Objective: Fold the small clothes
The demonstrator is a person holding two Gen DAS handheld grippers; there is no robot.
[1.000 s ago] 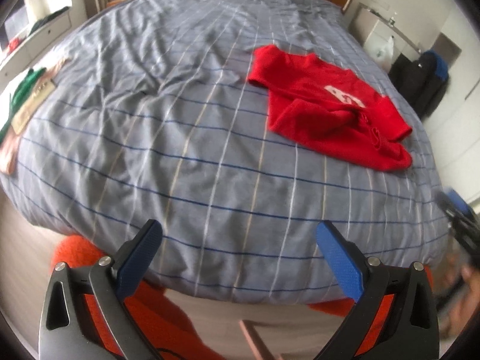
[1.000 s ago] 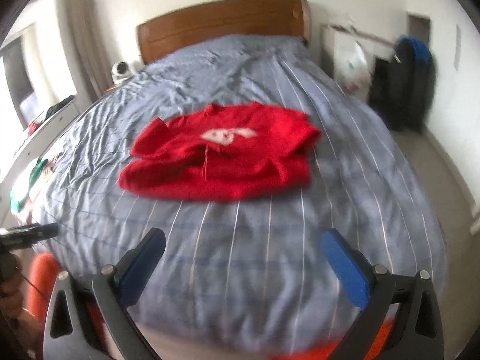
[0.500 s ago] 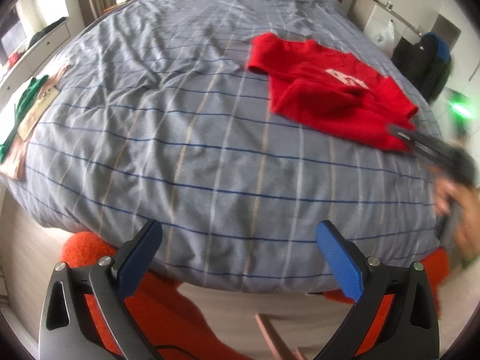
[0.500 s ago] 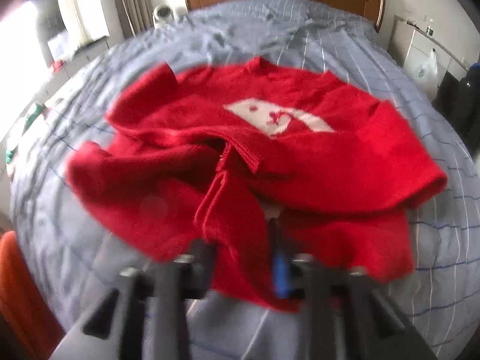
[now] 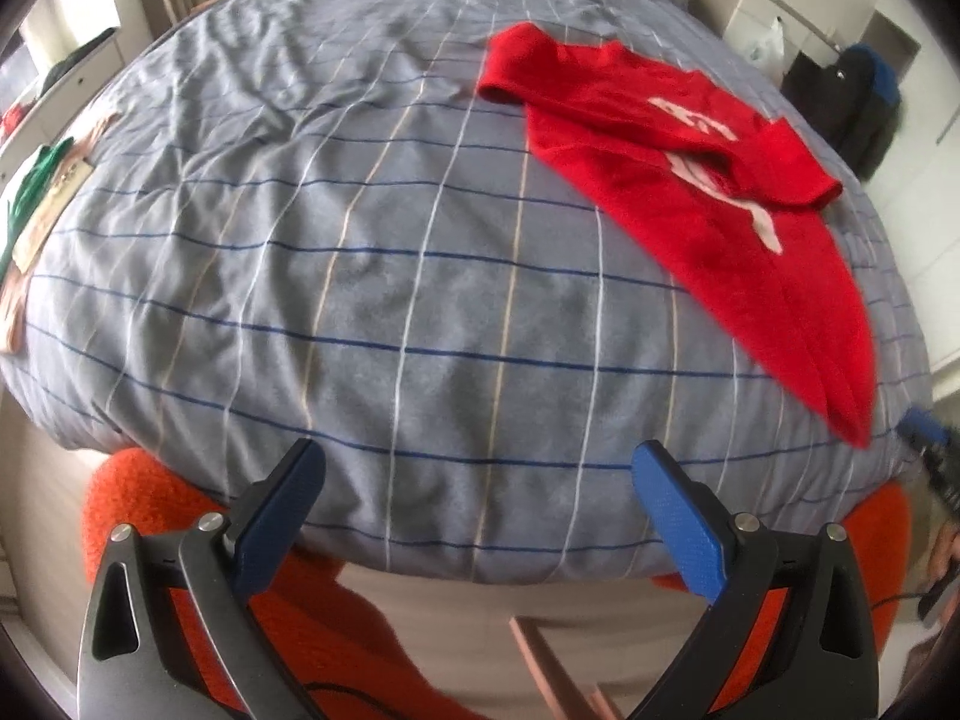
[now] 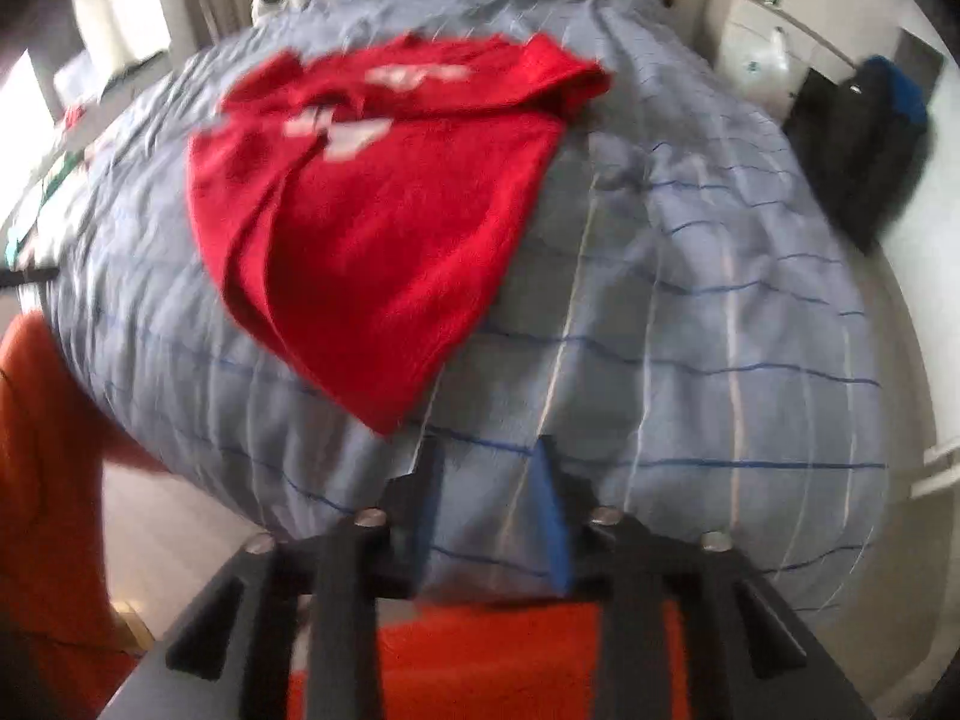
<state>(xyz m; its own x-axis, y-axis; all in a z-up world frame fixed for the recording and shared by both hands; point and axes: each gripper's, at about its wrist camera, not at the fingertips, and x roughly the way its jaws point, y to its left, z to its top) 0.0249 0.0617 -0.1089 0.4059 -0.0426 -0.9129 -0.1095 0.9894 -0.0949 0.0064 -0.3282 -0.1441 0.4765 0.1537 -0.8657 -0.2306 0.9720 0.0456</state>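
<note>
A small red sweater with a white print lies on the grey checked bedcover, stretched toward the near right edge of the bed. It also shows in the right wrist view, with its lower end pulled to the bed's edge. My left gripper is open and empty, at the foot of the bed, left of the sweater. My right gripper has its jaws partly closed with a gap, holding nothing, just off the sweater's near tip. The view is blurred.
An orange rug lies on the floor at the foot of the bed. Green clothes and papers sit at the bed's left edge. A black and blue bag and a white cabinet stand at the right.
The right gripper closed in on the sweater, pulled its lower part toward the near bed edge, then drew back off it. The sweater now lies stretched out. The left gripper stayed open.
</note>
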